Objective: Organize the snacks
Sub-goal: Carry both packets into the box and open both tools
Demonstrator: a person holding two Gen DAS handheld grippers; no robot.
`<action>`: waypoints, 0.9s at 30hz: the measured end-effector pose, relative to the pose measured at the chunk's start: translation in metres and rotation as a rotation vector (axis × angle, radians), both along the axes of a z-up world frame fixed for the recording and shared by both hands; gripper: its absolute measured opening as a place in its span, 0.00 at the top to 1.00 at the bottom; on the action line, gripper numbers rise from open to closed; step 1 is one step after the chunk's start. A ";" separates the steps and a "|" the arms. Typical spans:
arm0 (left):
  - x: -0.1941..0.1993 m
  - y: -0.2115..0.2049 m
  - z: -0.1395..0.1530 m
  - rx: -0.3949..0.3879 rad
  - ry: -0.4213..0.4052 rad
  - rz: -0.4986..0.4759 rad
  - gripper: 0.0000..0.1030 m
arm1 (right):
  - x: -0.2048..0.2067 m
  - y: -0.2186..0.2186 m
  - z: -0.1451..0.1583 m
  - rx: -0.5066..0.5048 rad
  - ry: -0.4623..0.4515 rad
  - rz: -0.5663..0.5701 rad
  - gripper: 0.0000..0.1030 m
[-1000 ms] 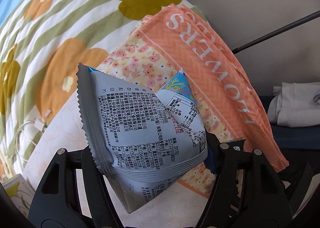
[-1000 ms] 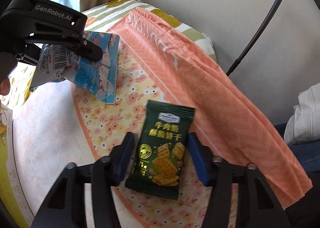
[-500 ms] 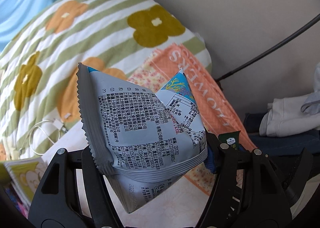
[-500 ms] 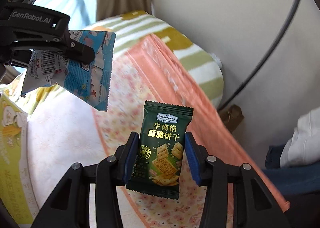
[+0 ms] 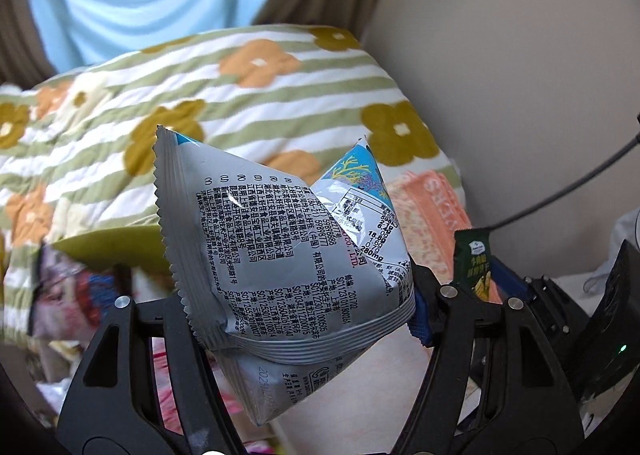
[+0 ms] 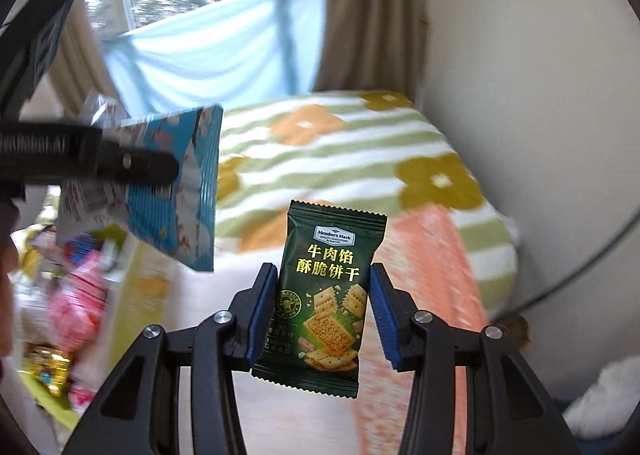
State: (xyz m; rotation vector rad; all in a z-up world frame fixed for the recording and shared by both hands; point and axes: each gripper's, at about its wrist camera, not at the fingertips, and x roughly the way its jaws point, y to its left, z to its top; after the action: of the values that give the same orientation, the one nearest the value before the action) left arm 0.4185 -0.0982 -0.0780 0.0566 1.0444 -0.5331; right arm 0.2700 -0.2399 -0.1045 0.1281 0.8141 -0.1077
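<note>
Two snack packets are in the air, one in each of your grippers. Your left gripper is closed on a silver-grey snack bag, which fills the centre of the left wrist view with its printed back facing the camera. Your right gripper is closed on a dark green cracker packet, held upright in the lower centre of the right wrist view; its top edge also peeks in at the lower right of the left view.

A second ago the green packet lay flat on the orange floral cloth with the blue pads spread either side of it. Now the pads press its sides and it hangs clear of the cloth. Both views have tilted upward since then, so the striped flower quilt, the brown curtain and the window now fill the upper frame.

This suggests both pickups are finished and the carry has begun. Blurred pink and yellow packets at the left edge may be the sorting spot, though that is unclear.
</note>
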 end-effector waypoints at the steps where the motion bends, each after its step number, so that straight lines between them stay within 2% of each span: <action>1: 0.000 0.014 0.003 0.001 -0.006 0.018 0.37 | 0.004 0.012 0.006 0.011 -0.011 0.029 0.59; 6: 0.007 0.086 0.007 0.012 -0.014 0.106 0.37 | 0.021 0.063 0.021 0.037 -0.025 0.132 0.59; 11: 0.019 0.140 -0.008 0.019 0.018 0.151 0.37 | 0.033 0.116 0.028 0.063 -0.010 0.215 0.59; 17: 0.034 0.158 -0.032 0.041 0.051 0.134 0.37 | 0.043 0.156 0.026 0.071 0.007 0.251 0.59; 20: 0.040 0.159 -0.037 0.058 0.070 0.127 0.28 | 0.047 0.157 0.020 0.078 0.016 0.250 0.59; 22: 0.042 0.159 -0.039 0.062 0.061 0.130 0.08 | 0.051 0.159 0.019 0.082 0.024 0.251 0.59; 24: 0.041 0.161 -0.040 0.063 0.050 0.141 0.04 | 0.055 0.157 0.017 0.078 0.028 0.256 0.59; 27: 0.035 0.170 -0.039 0.056 0.051 0.170 0.04 | 0.063 0.155 0.011 0.089 0.044 0.265 0.59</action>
State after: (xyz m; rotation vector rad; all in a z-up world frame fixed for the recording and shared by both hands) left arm 0.4532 0.0717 -0.1171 0.0034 1.1024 -0.3526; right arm 0.3333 -0.0845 -0.0933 0.1009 0.8736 0.1761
